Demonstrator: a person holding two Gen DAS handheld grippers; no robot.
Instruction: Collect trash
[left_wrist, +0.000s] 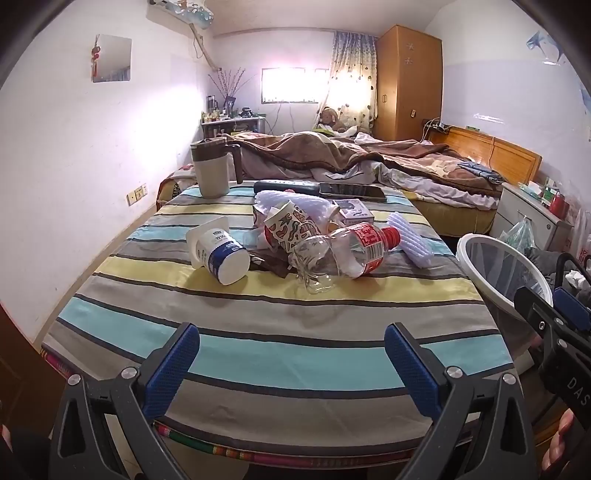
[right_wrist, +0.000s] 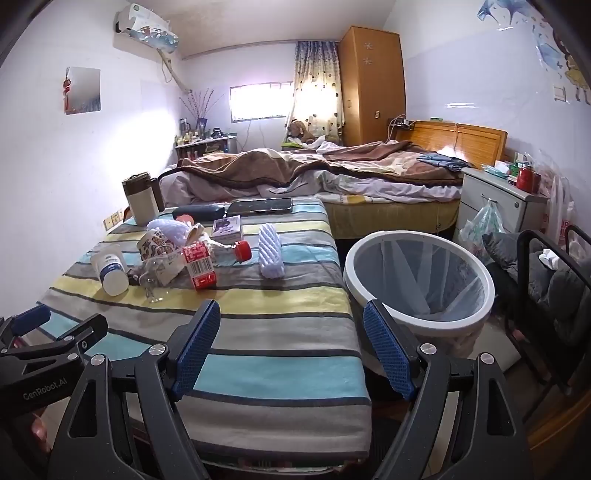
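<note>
The left gripper hangs over the near edge of the bench, a table under a striped cloth, with its jaws spread wide and nothing between them. The right gripper is beside it at the bench's near right corner, its jaws likewise wide apart and empty; in the left wrist view it shows at 3 o'clock.

The trash lies in a heap toward the far half of the bench, at about 12 o'clock from the left gripper and 10 o'clock from the right. A crushed clear bottle with a red cap and red label lies on its side at the front of the heap. Just behind it, touching, is a tipped paper cup with a coloured pattern. At 9 o'clock from the bottle, a white tub with a blue label lies on its side, apart from the cup. A white foam sleeve lies alone at 3 o'clock from the bottle. A small box sits behind the heap.

At the far edge stand a lidded mug, a dark case and a phone.

The bin, white-rimmed with a clear liner, stands on the floor just beside the bench's right edge, at 1 o'clock from the right gripper.
</note>
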